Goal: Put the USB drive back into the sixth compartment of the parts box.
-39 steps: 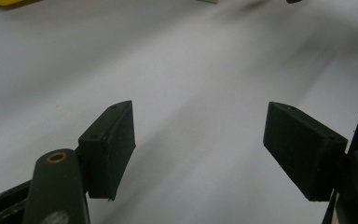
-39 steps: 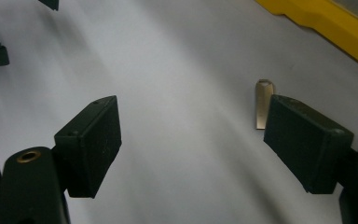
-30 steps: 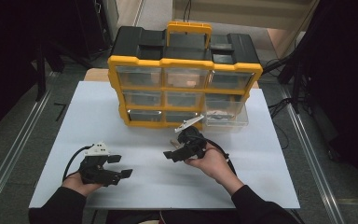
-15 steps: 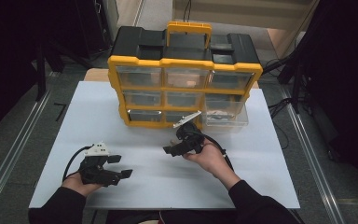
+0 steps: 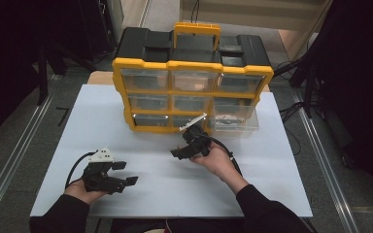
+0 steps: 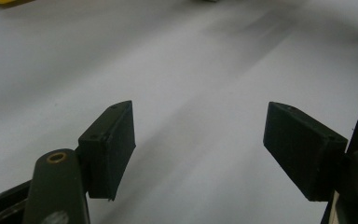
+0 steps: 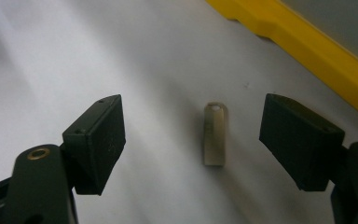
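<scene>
A small silver metal USB stick (image 7: 214,135) lies flat on the white table between the two jaws of my right gripper (image 7: 191,140), which is open around it without touching. In the high view my right gripper (image 5: 187,148) hovers just in front of the yellow and black drawer organizer (image 5: 193,82). A clear drawer (image 5: 234,120) at the organizer's lower right is pulled out. My left gripper (image 5: 124,174) rests open near the table's front left, over bare table, with nothing between its jaws (image 6: 198,149).
The organizer's yellow base edge (image 7: 307,51) runs close behind my right gripper. The white table (image 5: 102,116) reaches to the left of the organizer and along the front. Dark floor and metal rails flank the table.
My right gripper has shifted slightly left and down toward the table in front of the organizer. The left gripper has stayed put.
</scene>
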The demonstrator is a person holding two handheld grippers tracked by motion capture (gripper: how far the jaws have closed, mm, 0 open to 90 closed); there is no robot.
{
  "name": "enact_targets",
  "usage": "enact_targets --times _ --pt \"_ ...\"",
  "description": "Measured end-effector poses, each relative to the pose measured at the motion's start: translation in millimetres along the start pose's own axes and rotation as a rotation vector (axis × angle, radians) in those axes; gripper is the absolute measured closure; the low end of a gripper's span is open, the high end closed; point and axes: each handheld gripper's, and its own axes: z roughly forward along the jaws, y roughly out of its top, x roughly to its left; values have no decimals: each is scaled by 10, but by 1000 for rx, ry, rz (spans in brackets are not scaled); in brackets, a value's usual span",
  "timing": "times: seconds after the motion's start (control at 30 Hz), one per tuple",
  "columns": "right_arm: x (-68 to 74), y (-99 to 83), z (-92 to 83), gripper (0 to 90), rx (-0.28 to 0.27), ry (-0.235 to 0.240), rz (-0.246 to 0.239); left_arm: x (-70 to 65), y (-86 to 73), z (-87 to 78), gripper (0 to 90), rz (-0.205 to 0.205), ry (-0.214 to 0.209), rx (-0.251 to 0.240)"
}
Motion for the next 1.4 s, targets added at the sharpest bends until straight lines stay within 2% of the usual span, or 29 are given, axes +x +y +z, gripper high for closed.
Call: enact_targets --times 0.17,0.27,0.3,0.37,0.4,0.43,0.47,0.5,0.53,0.63,0.67,0.7,0.73,0.87,0.9,0.97,1.03,1.2,1.3,1.33,1.37,1.4 --pt "-40 -17 12 218 -1 -14 -5 -2 0 1 260 0 -1 0" --pt "-33 -26 35 219 -4 -13 16 -1 0 0 260 0 -2 1" --pt "-48 -35 41 218 2 -16 -2 -2 -1 1 260 1 -1 -1" --pt "-36 -43 67 225 0 -11 9 -4 -1 2 260 0 -2 -2" --pt "-49 -51 72 227 8 -20 -12 -4 -1 1 260 -1 -2 -3" --pt "-30 -55 87 236 4 -15 7 -4 -1 0 260 0 -3 -2" --pt "-31 -59 94 241 4 -15 6 -4 -1 -1 260 0 -4 -2" --pt "-47 -67 102 245 9 -22 -14 -5 -1 -1 260 1 -4 -2" --pt "-34 -70 117 256 2 -17 5 -5 -1 -1 260 1 -3 -2" --pt "-35 -82 136 284 3 -30 10 -2 1 -6 260 1 -2 -6" --pt "-37 -85 138 295 3 -36 6 -1 0 -5 260 1 -3 -8" --pt "-55 -88 131 302 10 -45 -18 -1 1 -6 260 1 -3 -8" --pt "-47 -87 134 310 6 -45 -8 -2 0 -4 260 1 -2 -7" --pt "-13 -92 136 384 3 -78 -16 -5 2 -4 260 1 1 -3" --pt "-17 -97 131 412 11 -96 -40 -5 2 -3 260 1 1 -2" --pt "10 -102 133 464 1 -106 -35 -5 2 -3 260 2 1 -2" --pt "-2 -111 130 498 1 -121 -56 -4 2 -3 260 1 0 -2" --pt "-7 -125 122 602 -6 -140 -51 -6 1 -2 260 2 -1 -4" --pt "12 -133 122 668 -18 -136 -30 -6 2 -2 260 2 -1 -3" --pt "13 -136 122 680 -19 -134 -32 -6 2 -1 260 2 -2 -3" --pt "-6 -140 114 705 -9 -140 -67 -7 2 -1 260 2 -3 -3" --pt "-1 -142 113 731 -8 -136 -71 -8 1 0 260 3 -3 -3"
